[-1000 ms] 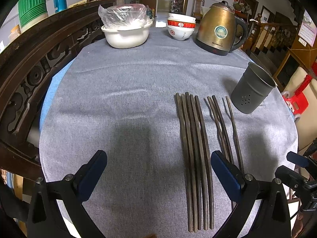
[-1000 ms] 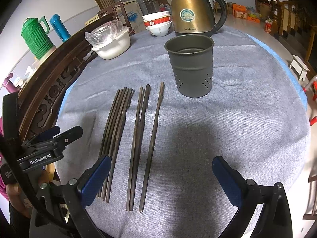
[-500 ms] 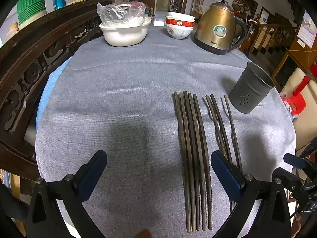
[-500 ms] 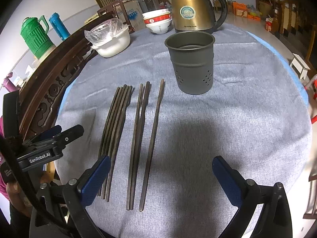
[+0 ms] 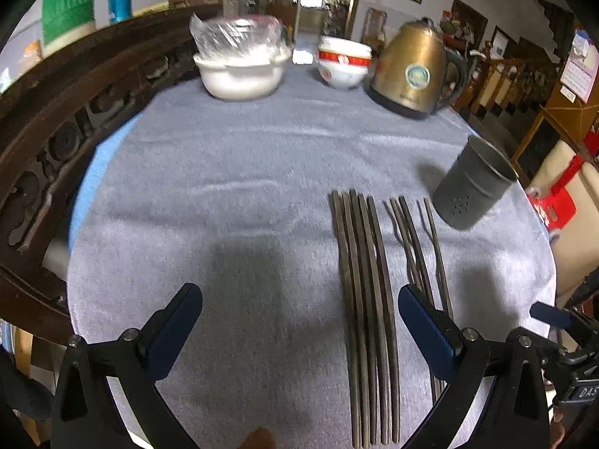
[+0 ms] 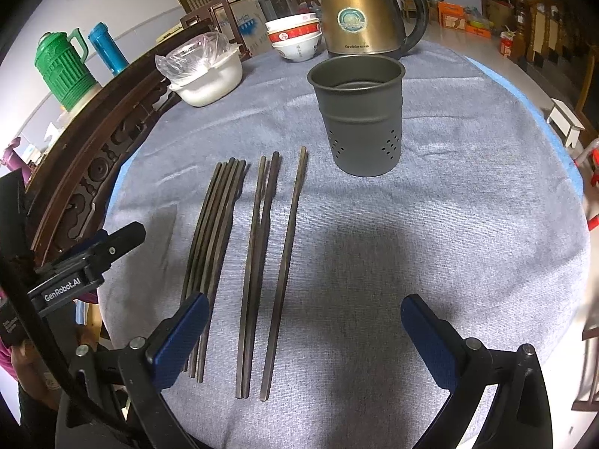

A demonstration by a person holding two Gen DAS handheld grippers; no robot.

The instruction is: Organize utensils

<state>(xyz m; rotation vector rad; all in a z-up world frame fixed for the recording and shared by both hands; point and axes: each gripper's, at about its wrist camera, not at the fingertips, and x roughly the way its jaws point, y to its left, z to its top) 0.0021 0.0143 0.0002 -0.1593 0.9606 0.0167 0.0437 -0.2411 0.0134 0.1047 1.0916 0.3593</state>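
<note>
The left tongs (image 5: 299, 321) stand wide, holding nothing, over the near edge of the surface (image 5: 243, 172), with a bare stretch of grey cloth between the blue pads. The right-hand pad (image 5: 425, 323) covers the near part of a pair of chopsticks (image 5: 406, 232). Just left of that pad lies a tight bundle of chopsticks (image 5: 365, 299), running from near the surface's front edge towards its middle. To the left of the bundle the cloth is open up to a carved wooden chair back (image 5: 56, 127) that curves along the left rim.

The right tongs (image 6: 305, 331) are also wide and empty, low over the near edge. Their left pad (image 6: 179, 340) overlaps the near ends of the bundle (image 6: 213, 239); the pair (image 6: 258, 258) and a single chopstick (image 6: 286, 258) lie side by side between the pads, apart from each other. Beyond the far tip of the single chopstick stands an upright grey holder (image 6: 359, 116), near but not touching. The cloth right of the chopsticks and holder is bare to the rim.

At the far edge sit a white bowl with a plastic bag (image 6: 209, 75), stacked bowls (image 6: 295, 37) and a brass kettle (image 6: 363, 11).
</note>
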